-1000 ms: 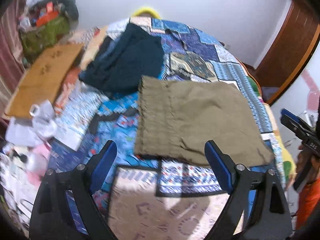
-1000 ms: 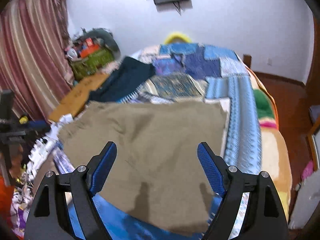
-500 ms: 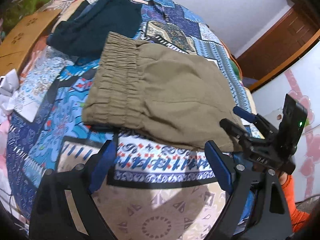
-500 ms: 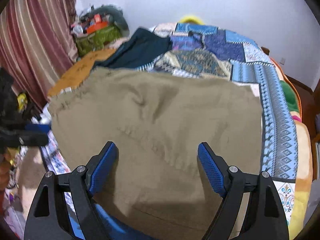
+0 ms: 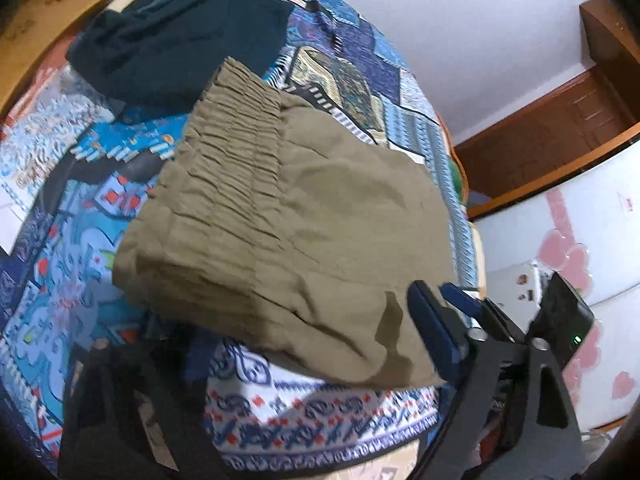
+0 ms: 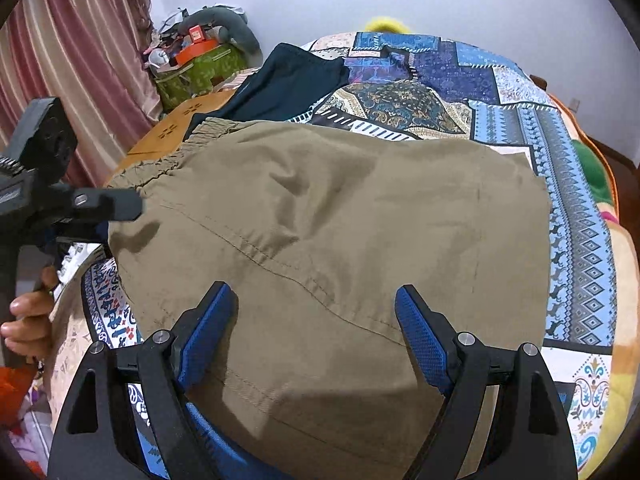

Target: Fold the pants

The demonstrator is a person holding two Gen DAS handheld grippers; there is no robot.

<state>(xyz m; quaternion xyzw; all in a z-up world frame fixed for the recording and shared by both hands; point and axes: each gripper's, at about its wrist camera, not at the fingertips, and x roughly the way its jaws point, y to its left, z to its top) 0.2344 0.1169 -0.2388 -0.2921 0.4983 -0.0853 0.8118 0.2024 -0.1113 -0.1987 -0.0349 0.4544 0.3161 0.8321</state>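
The folded olive-khaki cotton pants (image 6: 332, 240) lay on the blue patchwork bedspread (image 6: 576, 216), elastic waistband leftward. The left tool (image 5: 304, 336) straddled their near edge; whether it was parted was unclear, one finger blurred. The right tool (image 6: 316, 328) hovered, spread wide, gripping nothing. Best to pinch both near corners evenly before folding.

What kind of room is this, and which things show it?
Most likely a bedroom in a home. The olive pants lie on a bed with a patchwork bedspread; a striped curtain hangs at the side, and a wooden door stands behind.
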